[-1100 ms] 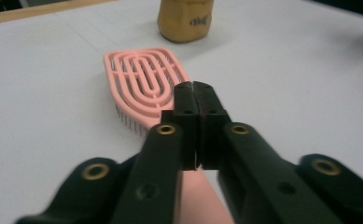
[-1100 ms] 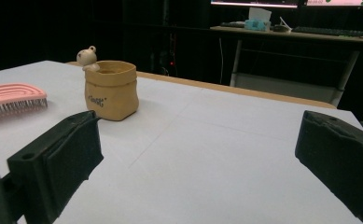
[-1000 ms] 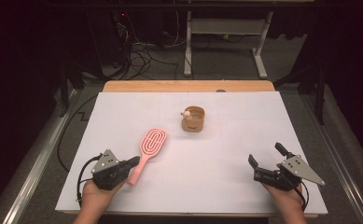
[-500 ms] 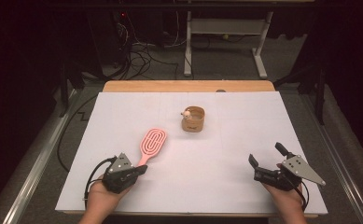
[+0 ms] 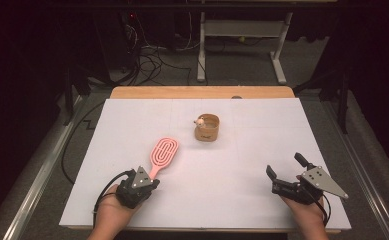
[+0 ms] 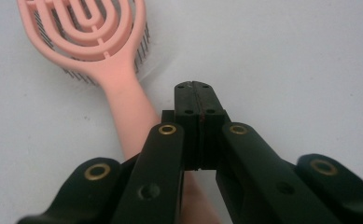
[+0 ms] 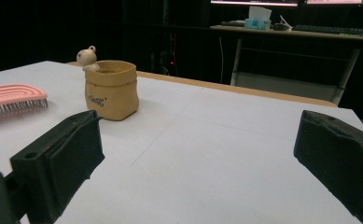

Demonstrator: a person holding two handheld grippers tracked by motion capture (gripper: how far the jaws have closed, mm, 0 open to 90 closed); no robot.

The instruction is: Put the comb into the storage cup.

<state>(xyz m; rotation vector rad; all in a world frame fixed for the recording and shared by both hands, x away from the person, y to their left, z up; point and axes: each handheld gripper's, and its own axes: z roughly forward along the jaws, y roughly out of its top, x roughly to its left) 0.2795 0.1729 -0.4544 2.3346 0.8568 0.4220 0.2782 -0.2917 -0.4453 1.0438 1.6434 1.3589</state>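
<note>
hovering my left claw (image 6: 195,91) with jaws pressed together and holding nothing, just right of the pink brush (image 6: 107,60) at upper left; i'm needing to open before straddling its handle squarely.

Room's pretty dark from where I'm sitting. The worktop (image 5: 262,125) has a white sheet over a wooden top, with grey floor (image 5: 302,65) around it, a tangle of cables (image 5: 152,65) behind, and a white-legged desk (image 5: 242,30) further back.

One brush (image 5: 163,152), one pot (image 5: 207,128)
</note>
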